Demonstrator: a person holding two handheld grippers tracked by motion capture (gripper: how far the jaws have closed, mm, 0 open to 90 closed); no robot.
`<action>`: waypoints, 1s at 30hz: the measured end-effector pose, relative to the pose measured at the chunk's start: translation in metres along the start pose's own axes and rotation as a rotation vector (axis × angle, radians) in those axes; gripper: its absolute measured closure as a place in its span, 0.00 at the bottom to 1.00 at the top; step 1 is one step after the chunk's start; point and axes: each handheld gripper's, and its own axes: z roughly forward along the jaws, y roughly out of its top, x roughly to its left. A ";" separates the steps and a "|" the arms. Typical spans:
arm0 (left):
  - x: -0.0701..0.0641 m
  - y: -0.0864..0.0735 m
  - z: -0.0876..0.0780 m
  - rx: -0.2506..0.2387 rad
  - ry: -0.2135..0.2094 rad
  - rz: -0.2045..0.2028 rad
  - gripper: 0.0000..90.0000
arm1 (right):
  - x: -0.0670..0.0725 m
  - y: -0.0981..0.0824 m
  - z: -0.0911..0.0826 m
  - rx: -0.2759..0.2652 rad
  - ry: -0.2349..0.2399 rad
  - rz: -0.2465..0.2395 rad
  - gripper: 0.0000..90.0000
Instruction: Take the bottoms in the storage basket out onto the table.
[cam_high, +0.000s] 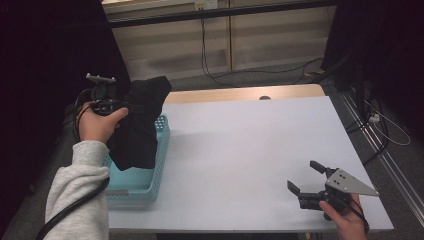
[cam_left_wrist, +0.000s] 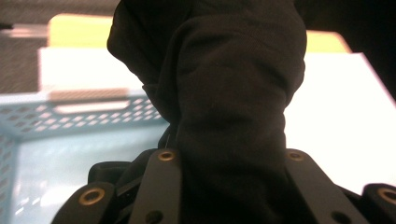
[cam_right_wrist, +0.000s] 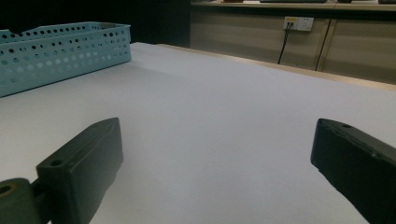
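Note:
A black cloth (cam_high: 142, 120) hangs over the light blue basket (cam_high: 161, 150) at the table's left edge. My left gripper (cam_high: 131, 106) is shut on its upper part and holds it up above the basket. In the left gripper view the cloth (cam_left_wrist: 224, 93) bulges between the two black jaws, with the basket's perforated wall (cam_left_wrist: 70, 119) behind it. My right gripper (cam_high: 306, 177) rests near the table's front right corner, open, with nothing between its jaws. In the right gripper view its fingers (cam_right_wrist: 79, 168) frame bare white table, and the basket (cam_right_wrist: 56, 51) stands far off at the left.
The white table (cam_high: 250, 145) stretches between the basket and the right gripper. A wooden strip (cam_high: 240, 94) runs along its far edge. Cables (cam_high: 210, 70) lie on the floor behind, and dark curtains stand at both sides.

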 end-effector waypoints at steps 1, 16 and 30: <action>-0.010 0.003 0.001 -0.013 -0.020 0.015 0.80 | 0.001 0.001 0.000 -0.006 -0.004 0.006 0.02; -0.058 -0.013 0.037 -0.020 -0.140 0.058 0.80 | 0.000 0.000 0.001 0.001 -0.001 0.002 0.02; -0.101 -0.060 0.103 0.009 -0.253 0.123 0.80 | 0.000 -0.001 0.001 0.009 0.010 0.009 0.02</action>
